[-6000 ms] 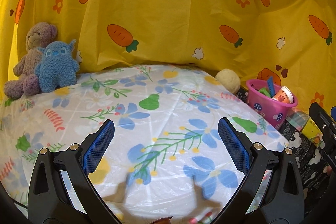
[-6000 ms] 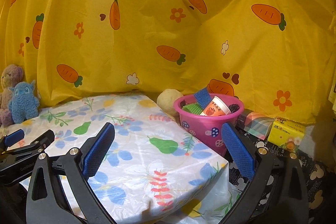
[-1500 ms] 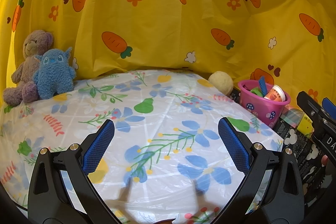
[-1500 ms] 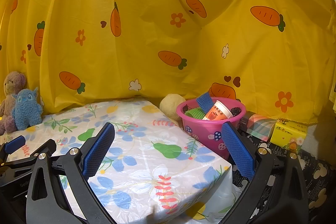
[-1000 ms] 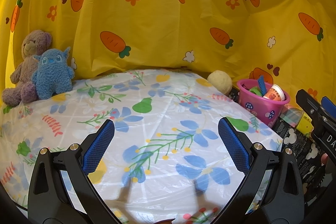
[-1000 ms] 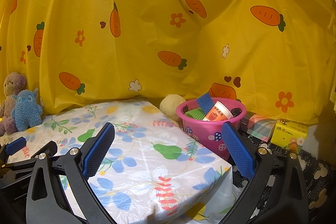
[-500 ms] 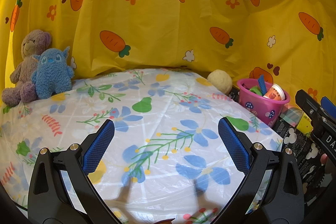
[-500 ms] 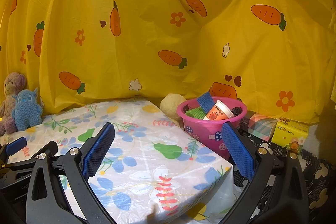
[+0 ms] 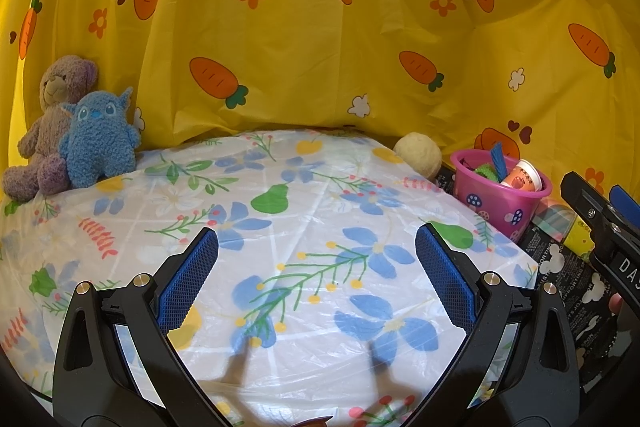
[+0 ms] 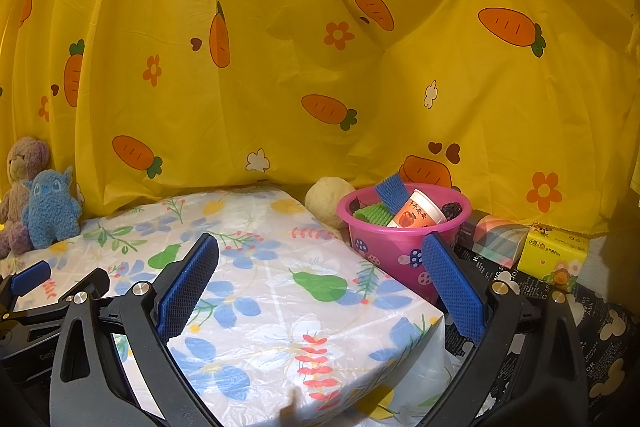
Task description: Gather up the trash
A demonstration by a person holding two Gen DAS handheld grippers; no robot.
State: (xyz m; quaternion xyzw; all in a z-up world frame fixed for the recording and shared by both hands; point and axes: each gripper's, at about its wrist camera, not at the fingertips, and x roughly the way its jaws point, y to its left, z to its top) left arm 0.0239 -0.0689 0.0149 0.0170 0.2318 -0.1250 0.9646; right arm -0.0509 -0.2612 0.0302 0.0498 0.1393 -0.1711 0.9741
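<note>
A pink bucket (image 10: 384,247) stands off the right edge of the floral-covered table (image 10: 256,291). It holds a paper cup (image 10: 418,213), a blue strip and green and dark scraps. It also shows in the left wrist view (image 9: 494,205). My right gripper (image 10: 320,283) is open and empty, above the table's right corner, just short of the bucket. My left gripper (image 9: 316,279) is open and empty above the middle of the table (image 9: 280,219). No loose trash shows on the table.
A purple bear (image 9: 44,123) and a blue plush (image 9: 98,143) sit at the far left. A cream ball (image 9: 418,157) lies beside the bucket. A striped box (image 10: 494,237) and a yellow tissue pack (image 10: 556,255) lie right of the bucket. A yellow carrot curtain hangs behind.
Both grippers have stayed open and empty, with only a slight drift of the views. Nothing on the table or in the bucket has moved.
</note>
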